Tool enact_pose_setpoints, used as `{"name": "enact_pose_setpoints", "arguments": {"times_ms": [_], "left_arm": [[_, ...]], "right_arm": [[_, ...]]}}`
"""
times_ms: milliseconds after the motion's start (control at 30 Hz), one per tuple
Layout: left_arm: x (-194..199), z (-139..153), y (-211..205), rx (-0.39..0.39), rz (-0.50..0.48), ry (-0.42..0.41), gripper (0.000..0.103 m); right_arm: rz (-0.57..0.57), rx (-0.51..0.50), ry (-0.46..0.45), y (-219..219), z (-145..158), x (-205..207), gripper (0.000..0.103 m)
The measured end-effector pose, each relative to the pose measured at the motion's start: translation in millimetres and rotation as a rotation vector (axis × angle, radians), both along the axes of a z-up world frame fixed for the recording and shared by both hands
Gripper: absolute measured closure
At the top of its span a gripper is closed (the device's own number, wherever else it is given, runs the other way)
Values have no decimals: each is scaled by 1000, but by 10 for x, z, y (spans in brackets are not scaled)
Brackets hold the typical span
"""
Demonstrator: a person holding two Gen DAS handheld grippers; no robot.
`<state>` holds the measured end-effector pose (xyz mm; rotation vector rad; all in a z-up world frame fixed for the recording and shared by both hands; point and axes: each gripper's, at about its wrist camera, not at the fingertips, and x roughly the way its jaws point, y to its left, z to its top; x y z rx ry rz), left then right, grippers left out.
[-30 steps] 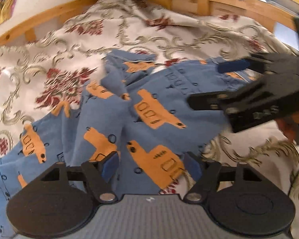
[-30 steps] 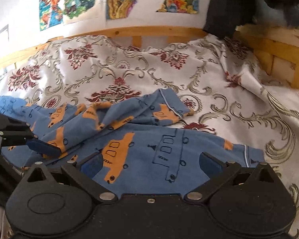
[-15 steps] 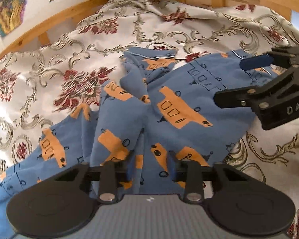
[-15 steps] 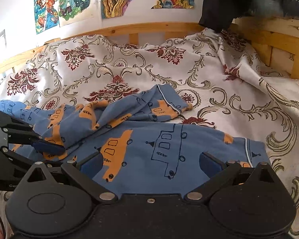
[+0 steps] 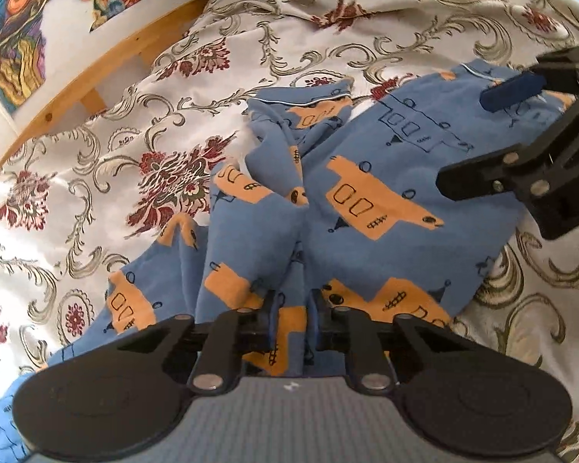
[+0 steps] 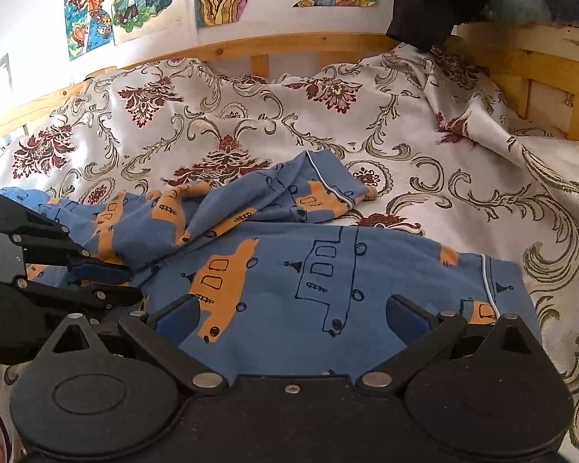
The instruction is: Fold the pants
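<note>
- On bedspread (image 6: 424, 146): pants (image 5: 366, 208), blue with orange vehicle print, rumpled, legs splayed apart, one cuff lying toward the headboard (image 6: 289, 44).
- Left gripper (image 5: 293, 320): jaws now pinched on a ridge of pants fabric at the near edge; a second ago spread wide over flat cloth, half a second ago closing in.
- Fabric: gathered into a raised crease running up from the left pinch; flatter a second ago.
- Right gripper (image 6: 289, 316): jaws wide apart, holding nothing, hovering over the flat pants leg, as in both earlier views.
- Meaning, as a judgement: first hold secured, fold not yet begun; second hold by right gripper likely needed before lifting.
</note>
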<state>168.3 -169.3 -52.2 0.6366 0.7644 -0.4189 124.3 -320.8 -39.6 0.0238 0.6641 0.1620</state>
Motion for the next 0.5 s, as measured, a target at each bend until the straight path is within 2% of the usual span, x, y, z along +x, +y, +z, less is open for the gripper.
{"name": "enact_pose_setpoints", "arguments": {"times_ms": [67,200,333,433,467,500], "left_arm": [[-6,-15,-17,14,-11,-6,101],[10,3,26,-19,-13,2,103],[62,100,155,-125,-13,62,103],[116,177,271,-201,-9,104,103],[135,199,313,-228,-12,120,103],[151,206,340,-242,-11,127,103]], "right_arm": [[3,8,11,-5,-13,-6,2],[6,62,43,-49,10,8,7],[40,142,69,-139,149,342,12],[89,210,116,-176,240,852,23],[97,242,137,-195,253,1036,30],[98,271,159,-208,258,1239,41]]}}
